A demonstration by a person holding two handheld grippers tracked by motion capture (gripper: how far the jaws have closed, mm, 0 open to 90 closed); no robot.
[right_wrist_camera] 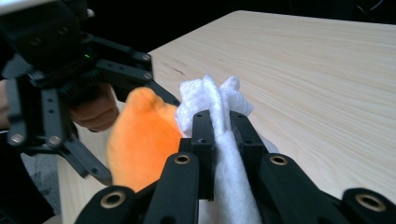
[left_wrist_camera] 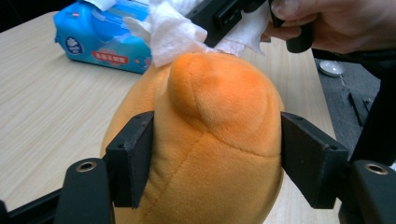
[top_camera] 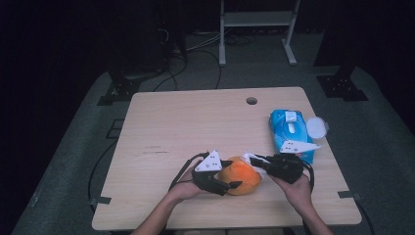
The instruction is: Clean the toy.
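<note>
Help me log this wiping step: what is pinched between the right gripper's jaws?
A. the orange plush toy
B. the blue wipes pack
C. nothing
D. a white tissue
D: in the right gripper view the right gripper has its jaws closed on a crumpled white tissue, which touches the orange plush toy; the left gripper squeezes that toy, and the blue wipes pack lies apart on the table.
</note>
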